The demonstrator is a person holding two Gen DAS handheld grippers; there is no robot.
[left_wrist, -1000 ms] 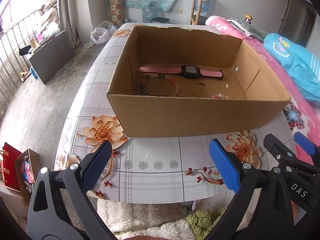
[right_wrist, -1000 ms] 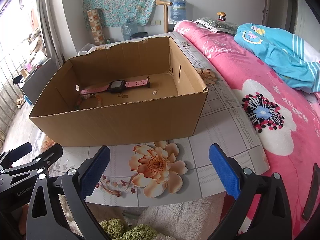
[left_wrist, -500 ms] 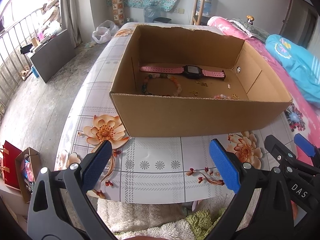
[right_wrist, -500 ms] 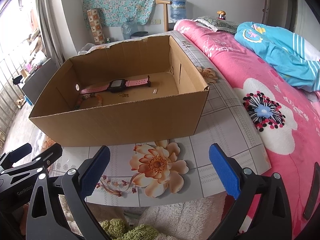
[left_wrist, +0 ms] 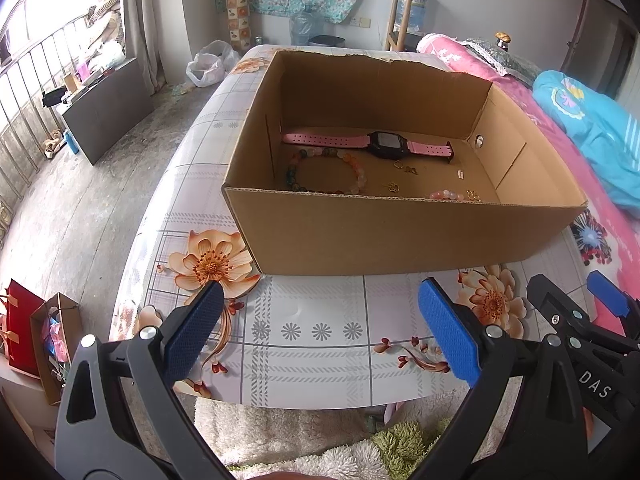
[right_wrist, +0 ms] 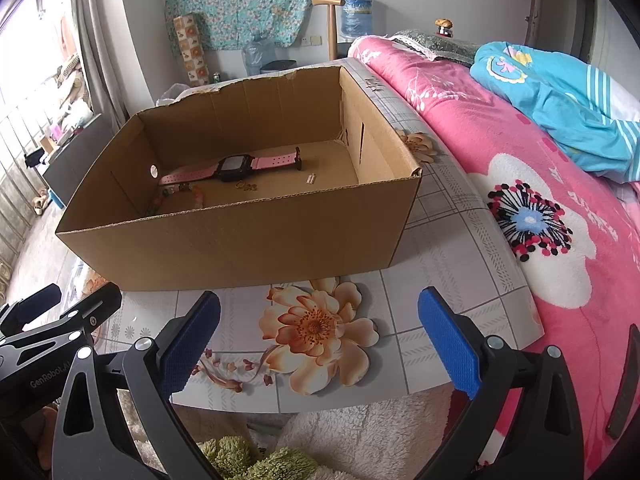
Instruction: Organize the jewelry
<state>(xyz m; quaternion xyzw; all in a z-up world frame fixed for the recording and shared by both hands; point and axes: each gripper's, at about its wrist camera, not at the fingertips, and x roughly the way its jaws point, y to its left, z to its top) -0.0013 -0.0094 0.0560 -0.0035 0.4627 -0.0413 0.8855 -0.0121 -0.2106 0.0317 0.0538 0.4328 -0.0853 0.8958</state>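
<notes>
Left tongs (left_wrist: 320, 336): held wide, empty, before the cardboard box (left_wrist: 400, 236).
Right tongs (right_wrist: 320, 336): spread wide, nothing gripped.
Jewelry: pink watch (left_wrist: 370, 142), bead bracelet (left_wrist: 326, 172), gold earrings (left_wrist: 406, 168) lie inside the box.
Risk: earrings could be missed or scattered; the box wall could be struck on entry.

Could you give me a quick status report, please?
Left gripper and right gripper open, empty, short of cardboard box. Watch and bead bracelet inside. Near wall blocks approach.
</notes>
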